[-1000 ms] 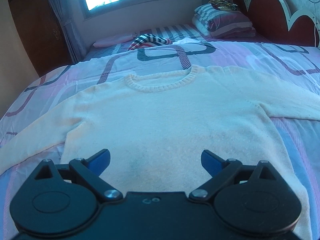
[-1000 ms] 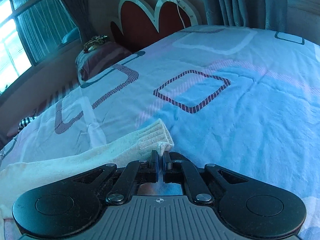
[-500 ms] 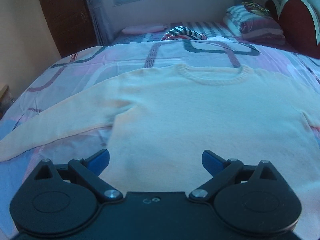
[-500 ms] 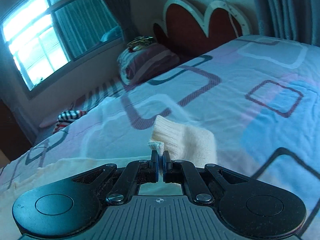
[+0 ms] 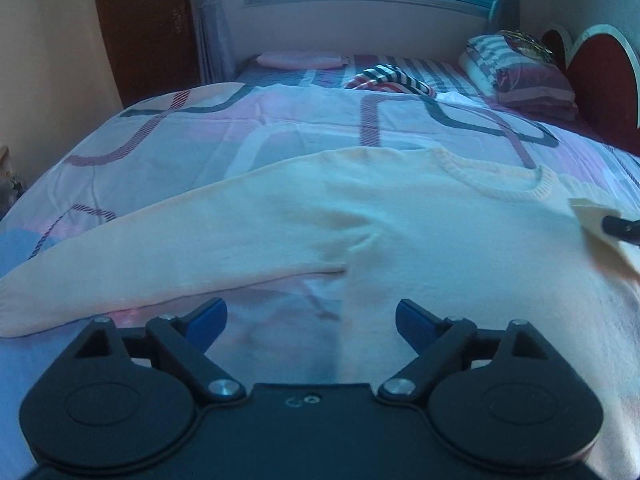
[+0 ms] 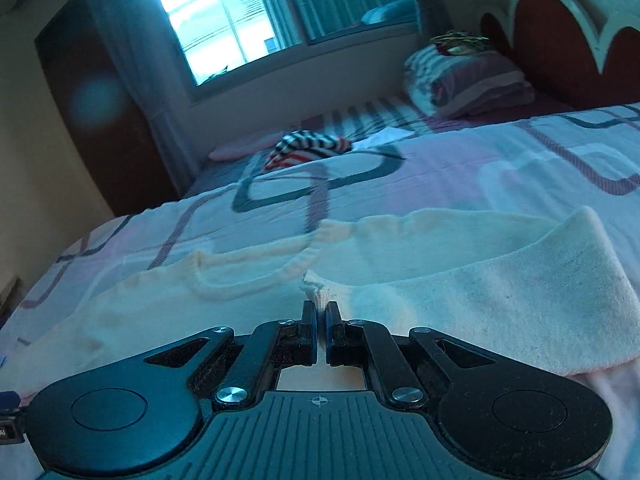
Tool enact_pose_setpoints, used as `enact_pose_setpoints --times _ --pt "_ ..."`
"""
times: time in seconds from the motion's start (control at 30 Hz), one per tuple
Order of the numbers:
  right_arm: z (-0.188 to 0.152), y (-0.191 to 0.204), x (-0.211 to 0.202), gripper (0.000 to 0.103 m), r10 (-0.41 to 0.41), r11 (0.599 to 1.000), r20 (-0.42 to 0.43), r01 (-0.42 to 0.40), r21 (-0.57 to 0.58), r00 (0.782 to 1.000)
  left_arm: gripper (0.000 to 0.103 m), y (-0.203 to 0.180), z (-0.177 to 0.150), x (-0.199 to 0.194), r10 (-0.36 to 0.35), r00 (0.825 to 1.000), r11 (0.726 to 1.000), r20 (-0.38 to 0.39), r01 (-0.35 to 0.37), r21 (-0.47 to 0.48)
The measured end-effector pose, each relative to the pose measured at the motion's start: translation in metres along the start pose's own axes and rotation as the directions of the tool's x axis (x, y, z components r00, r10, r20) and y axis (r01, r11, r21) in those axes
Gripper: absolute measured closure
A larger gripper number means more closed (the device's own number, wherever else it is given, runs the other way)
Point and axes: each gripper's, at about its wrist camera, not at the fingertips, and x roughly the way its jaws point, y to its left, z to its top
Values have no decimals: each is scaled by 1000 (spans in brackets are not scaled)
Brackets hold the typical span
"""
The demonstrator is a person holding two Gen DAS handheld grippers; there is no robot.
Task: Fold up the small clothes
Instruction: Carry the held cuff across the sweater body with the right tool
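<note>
A cream knit sweater (image 5: 440, 232) lies flat on the bed, its left sleeve (image 5: 160, 256) stretched out to the left. My left gripper (image 5: 310, 320) hovers over the sweater's side edge below the armpit. Its jaws stand wide and are closing, with nothing pressed between the blue pads (image 5: 208, 316). My right gripper (image 6: 320, 320) is shut on the cuff (image 6: 316, 290) of the right sleeve (image 6: 500, 288), which is carried over the sweater's body near the ribbed collar (image 6: 256, 276). In the left wrist view the right gripper (image 5: 612, 226) and the held cuff show at the right edge.
The patterned bedspread (image 5: 280, 128) covers the bed. A striped garment (image 5: 392, 78) and a pink cloth (image 5: 300, 60) lie at the far side under the window. Folded bedding (image 5: 528, 80) is stacked by the red headboard (image 5: 600, 72). A dark wardrobe (image 5: 148, 28) stands at the left.
My right gripper has carried the sleeve cuff from the outstretched right side in over the sweater's body. My left gripper has moved left from the sweater's middle to its side edge.
</note>
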Motion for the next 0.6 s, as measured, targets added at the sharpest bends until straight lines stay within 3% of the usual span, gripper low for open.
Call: enact_pose_setpoints --times 0.27,0.47,0.53,0.6 --pt "-27 88 51 100 117 983 -68 -125 -132 991 13 39 0 4 3 1000 999 -6 -4 -48" --pt "-51 120 79 98 162 963 -170 -193 -187 972 16 45 4 2 -36 999 996 20 37 -82" --pt "-51 120 72 73 156 959 -144 -185 -217 977 19 39 11 2 -70 997 993 34 73 -91" --pt "-47 108 56 70 154 968 -83 -167 -185 985 27 26 18 5 -123 992 989 41 126 -81"
